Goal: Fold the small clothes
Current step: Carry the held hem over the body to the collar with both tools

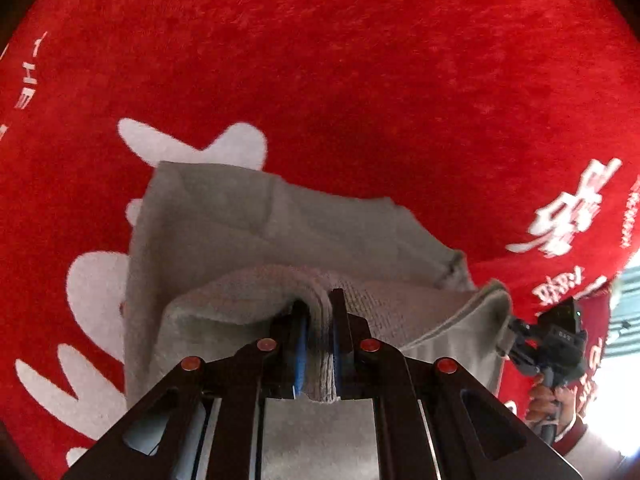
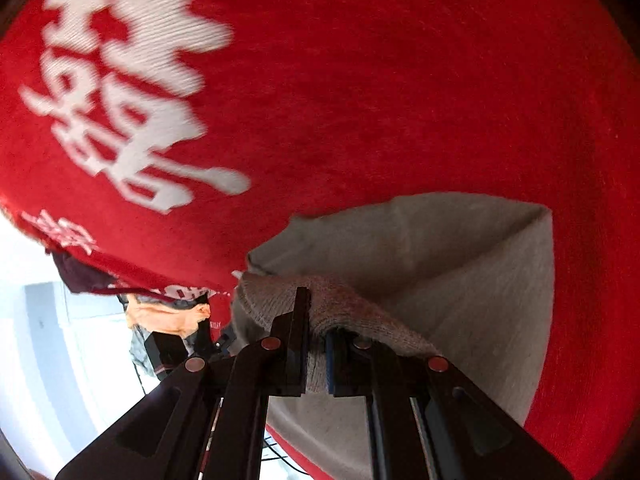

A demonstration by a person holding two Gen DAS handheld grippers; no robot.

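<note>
A small grey knit garment [image 1: 256, 224] lies partly on a red cloth [image 1: 360, 60] with white print. My left gripper [image 1: 319, 308] is shut on a bunched ribbed edge of the garment and holds it up. My right gripper [image 2: 318, 320] is shut on another ribbed edge of the same garment [image 2: 460, 256]. In the left wrist view the right gripper [image 1: 516, 340] shows at the right, at the garment's corner, held by a hand. The garment hangs folded between the two grippers.
The red cloth [image 2: 400, 80] carries white lettering [image 2: 120, 100] and white shapes [image 1: 92, 292]. Its edge drops off at the left of the right wrist view, where an orange and a dark item [image 2: 168, 316] lie beside bright floor.
</note>
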